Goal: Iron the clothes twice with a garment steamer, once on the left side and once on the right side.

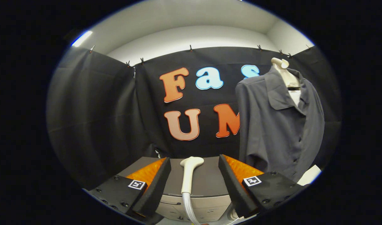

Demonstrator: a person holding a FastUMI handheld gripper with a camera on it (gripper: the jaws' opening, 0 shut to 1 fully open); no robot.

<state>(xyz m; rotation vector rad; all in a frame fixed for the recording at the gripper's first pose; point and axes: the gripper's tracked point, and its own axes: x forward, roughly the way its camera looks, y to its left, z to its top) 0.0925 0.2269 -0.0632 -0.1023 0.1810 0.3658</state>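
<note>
Between the claw (194,184) fingers (156,184), the steamer head (189,173) is lying on top of a grey box-like unit (206,184), its rounded end pointing away, toward the back wall. The claw is sitting wide open: both fingers are flanking the steamer head with clear gaps on either side, touching nothing. Each finger is carrying a small square marker on its housing.

The steamer head is running roughly along the midline between the fingers. A ribbed hose (188,208) is leaving its near end and dropping down in front of the unit. The unit's flat top is spreading out under and between the fingers, and its paler front face is showing just below, with some seams or panels too small to make out.

Beyond the right finger, a grey collared shirt (278,125) is hanging on a pale mannequin torso (286,73), buttoned part way, collar open, the neck stub sticking out above it. The shirt is standing well right of the steamer head and farther back, not touching it. Something pale (309,175) is peeking out by its lower hem; can't tell what it is.

Behind everything, black cloth (97,118) is hanging as the back wall, clipped along its top edge, with a white wall and ceiling (191,28) showing above.
</note>
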